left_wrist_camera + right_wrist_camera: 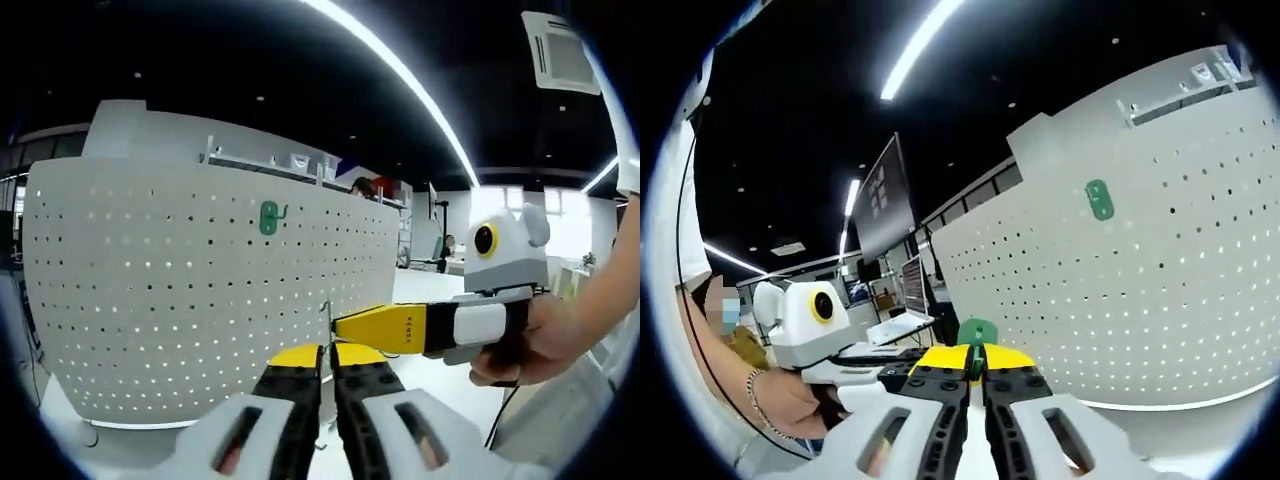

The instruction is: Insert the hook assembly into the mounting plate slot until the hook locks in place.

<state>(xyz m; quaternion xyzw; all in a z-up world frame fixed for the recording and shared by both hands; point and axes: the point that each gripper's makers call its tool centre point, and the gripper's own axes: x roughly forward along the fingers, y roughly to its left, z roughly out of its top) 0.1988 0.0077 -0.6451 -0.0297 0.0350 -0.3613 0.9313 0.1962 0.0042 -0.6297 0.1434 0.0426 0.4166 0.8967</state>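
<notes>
A white pegboard mounting plate point(190, 300) stands upright ahead, also in the right gripper view point(1140, 300). One green hook point(270, 217) hangs on it high up point(1099, 198). My right gripper point(977, 362) is shut on a second green hook piece point(977, 333), whose rounded top sticks up between the yellow tips. In the left gripper view this piece shows edge-on as a thin strip point(327, 322), and my left gripper point(327, 352) is closed narrowly around its lower end. The right gripper point(345, 328) comes in from the right and meets the same strip, short of the board.
A person's hand point(545, 340) holds the right gripper, and an arm point(770, 400) holds the left one point(880, 360). The board stands on a white tabletop point(100, 445). Desks, monitors point(885, 210) and ceiling lights lie behind in an open office.
</notes>
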